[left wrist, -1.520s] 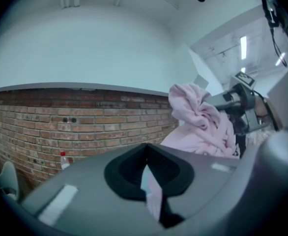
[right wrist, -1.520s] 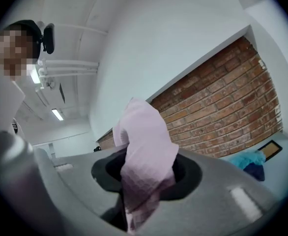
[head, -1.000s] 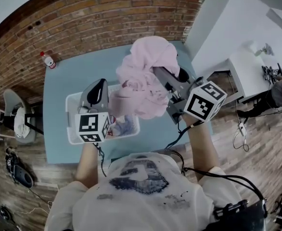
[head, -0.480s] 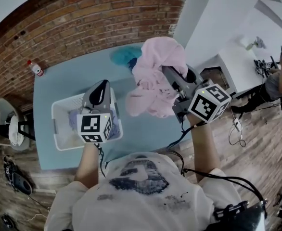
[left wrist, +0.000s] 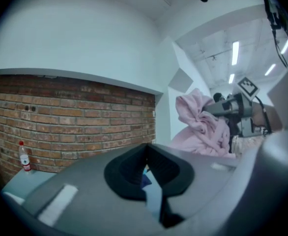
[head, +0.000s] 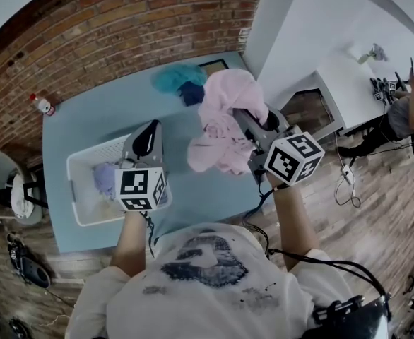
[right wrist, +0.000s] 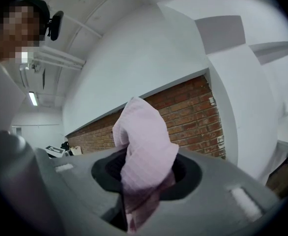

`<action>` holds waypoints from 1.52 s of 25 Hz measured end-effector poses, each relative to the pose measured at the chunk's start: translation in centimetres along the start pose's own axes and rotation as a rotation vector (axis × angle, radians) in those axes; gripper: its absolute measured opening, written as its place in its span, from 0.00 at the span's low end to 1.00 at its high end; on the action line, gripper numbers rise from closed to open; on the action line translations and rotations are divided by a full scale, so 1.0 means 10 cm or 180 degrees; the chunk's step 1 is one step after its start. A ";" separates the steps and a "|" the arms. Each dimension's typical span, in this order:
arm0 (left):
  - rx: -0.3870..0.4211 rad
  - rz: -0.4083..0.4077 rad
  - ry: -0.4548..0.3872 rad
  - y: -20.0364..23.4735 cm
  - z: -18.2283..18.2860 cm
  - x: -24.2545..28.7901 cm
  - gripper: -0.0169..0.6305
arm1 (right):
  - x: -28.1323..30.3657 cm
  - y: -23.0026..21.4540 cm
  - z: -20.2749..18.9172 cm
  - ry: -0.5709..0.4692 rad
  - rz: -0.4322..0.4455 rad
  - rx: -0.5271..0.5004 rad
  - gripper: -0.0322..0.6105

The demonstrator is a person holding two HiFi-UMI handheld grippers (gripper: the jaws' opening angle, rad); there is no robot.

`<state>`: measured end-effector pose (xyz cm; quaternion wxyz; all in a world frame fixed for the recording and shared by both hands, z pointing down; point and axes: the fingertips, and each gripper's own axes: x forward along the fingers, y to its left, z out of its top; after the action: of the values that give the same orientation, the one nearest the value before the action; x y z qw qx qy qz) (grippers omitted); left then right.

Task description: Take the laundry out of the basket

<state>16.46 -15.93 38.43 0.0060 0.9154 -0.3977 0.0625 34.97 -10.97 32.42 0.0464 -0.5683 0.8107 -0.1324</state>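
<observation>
**Pink garment out of the basket, held in the right claw**

There are two grippers, one basket, one table and one bottle. Four pieces of laundry show: one pink, one teal, one dark blue and one lavender.

The right gripper (right wrist: 146,167) is clamped on the pink garment (head: 225,97), and a fold of it bulges up between the jaws. The garment hangs in the air over the right part of the blue table (head: 94,115), to the right of the white basket (head: 71,189) and clear of it. It is pale pink, soft and bunched into deep folds. One rounded lobe droops toward the basket side. Close up, its cloth shows fine ribbed lines.

The left gripper (head: 149,129) hovers over the basket with its jaw tips together and nothing between them.

The lavender piece (head: 104,179) lies inside the basket. The teal piece (head: 173,78) and the dark blue piece (head: 191,93) lie touching each other on the table's far side, just beside the pink garment. The bottle (head: 43,105) stands at the table's far left corner, by the brick wall.
</observation>
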 end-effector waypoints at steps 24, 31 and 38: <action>-0.0029 -0.0111 0.0249 -0.21 -0.57 0.11 0.01 | 0.24 -0.64 -1.87 0.0598 -0.0496 -0.0230 0.27; -0.0012 -0.0096 0.0351 -0.21 -0.71 0.11 0.01 | 0.28 -0.74 -2.15 0.0719 -0.0619 -0.0370 0.28; 0.0001 -0.0112 0.0396 -0.22 -0.74 0.14 0.01 | 0.39 -0.72 -2.40 0.0996 -0.0616 -0.0823 0.30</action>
<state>18.21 -15.01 46.07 0.0316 0.9166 -0.3803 0.1193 34.72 -13.03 57.74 -0.1660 -0.6173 0.7600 -0.1177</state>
